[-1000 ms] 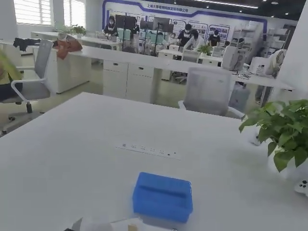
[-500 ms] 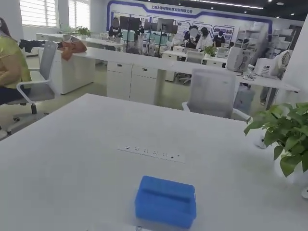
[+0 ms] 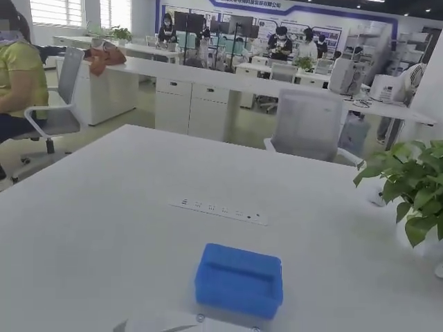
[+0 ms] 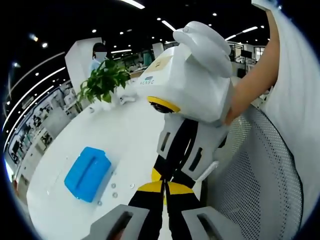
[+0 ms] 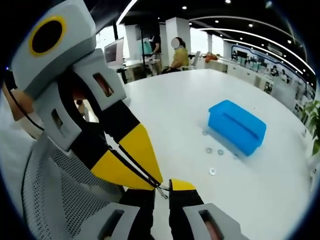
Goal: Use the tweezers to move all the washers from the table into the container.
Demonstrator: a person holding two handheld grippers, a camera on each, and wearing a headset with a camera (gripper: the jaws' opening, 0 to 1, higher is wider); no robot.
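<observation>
Bright, even; ceiling lights (image 4: 134, 4) overhead; head view slightly soft; gripper views warped at edges.

the head camera dipped, bringing washers (image 3: 199, 318) into view.

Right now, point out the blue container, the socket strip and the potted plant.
blue container (image 3: 239, 280), head view, middle of its upper face.
socket strip (image 3: 220, 211), head view, centre of the strip.
potted plant (image 3: 405, 183), head view, on its leaves.
</observation>
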